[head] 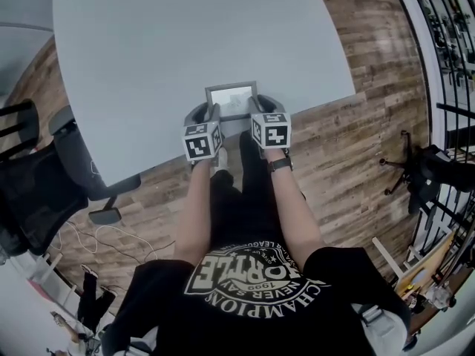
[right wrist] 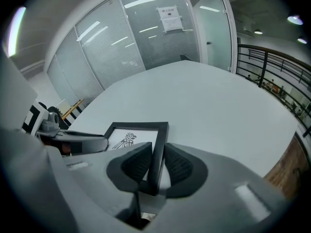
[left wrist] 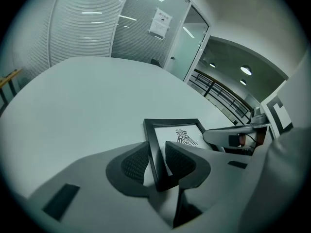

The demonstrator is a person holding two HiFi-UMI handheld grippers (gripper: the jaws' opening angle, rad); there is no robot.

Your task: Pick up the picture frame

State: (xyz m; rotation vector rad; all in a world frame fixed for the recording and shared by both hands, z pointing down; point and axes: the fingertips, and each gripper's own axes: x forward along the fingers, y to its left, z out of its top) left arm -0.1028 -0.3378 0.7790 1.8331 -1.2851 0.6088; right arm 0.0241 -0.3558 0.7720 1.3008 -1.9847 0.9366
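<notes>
A small black picture frame (head: 231,99) with a bird drawing lies flat on the pale grey table (head: 185,35), close to its near edge. My left gripper (head: 214,116) is at the frame's left side and my right gripper (head: 254,111) at its right side. In the left gripper view the left rail of the frame (left wrist: 172,124) runs between the two pads of the left gripper (left wrist: 156,155), which close on it. In the right gripper view the right gripper (right wrist: 159,153) holds the frame's right rail (right wrist: 141,125) the same way. Each gripper shows in the other's view.
A black office chair (head: 44,176) stands at the table's left corner and another chair (head: 423,173) stands on the wood floor at the right. The rest of the tabletop beyond the frame is bare. Glass walls (right wrist: 146,38) and a railing (right wrist: 272,67) lie beyond it.
</notes>
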